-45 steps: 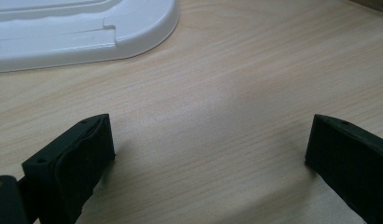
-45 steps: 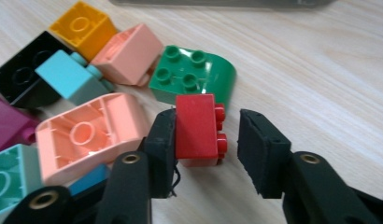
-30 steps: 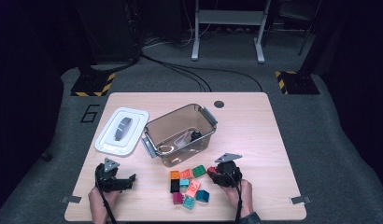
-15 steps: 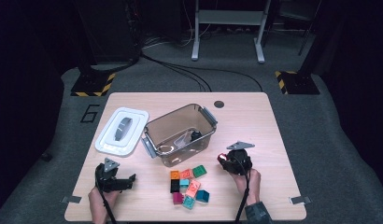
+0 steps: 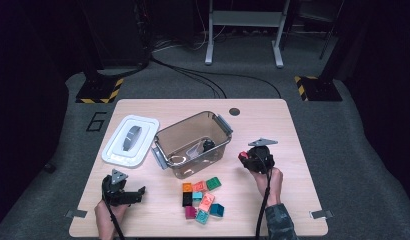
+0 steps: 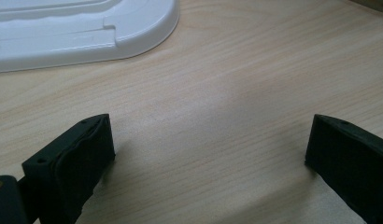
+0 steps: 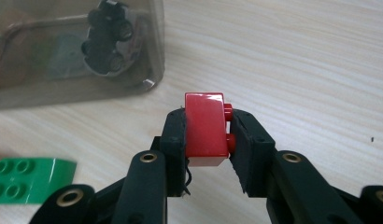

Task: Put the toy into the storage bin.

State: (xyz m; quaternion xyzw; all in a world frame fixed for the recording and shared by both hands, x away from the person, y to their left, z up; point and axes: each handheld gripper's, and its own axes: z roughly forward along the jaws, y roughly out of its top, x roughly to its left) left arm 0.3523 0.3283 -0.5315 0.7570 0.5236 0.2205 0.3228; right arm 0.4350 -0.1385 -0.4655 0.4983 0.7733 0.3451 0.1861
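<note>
1. A red block (image 7: 206, 128) is gripped between the fingers of the right gripper (image 7: 208, 135); in the right gripper view its studs are seen pressed against the right-hand pad, and its smooth face is turned up.
2. In the high view the right gripper (image 5: 244, 157) is held above the worktop (image 5: 293, 210), just to the right of the clear bin (image 5: 193, 145), with the red block (image 5: 242, 156) at its tip and pointing toward the bin.
3. The block is seen clear of the worktop and outside the bin.
4. The left gripper (image 5: 135, 194) is held low at the near left of the worktop, well apart from the bin; its fingers (image 6: 82, 154) are spread wide with only bare wood between them.
5. A white lid (image 5: 130, 140) lies flat beside the bin on its left; its rounded corner (image 6: 87, 28) is seen ahead of the left gripper.
6. A cluster of coloured blocks (image 5: 200, 197) is laid out on the worktop in front of the bin, between the two grippers.
7. A green block (image 7: 28, 179) is seen at the lower left of the right gripper view.
8. A dark object (image 7: 108, 37), too blurred to be identified, is seen through the bin wall.
</note>
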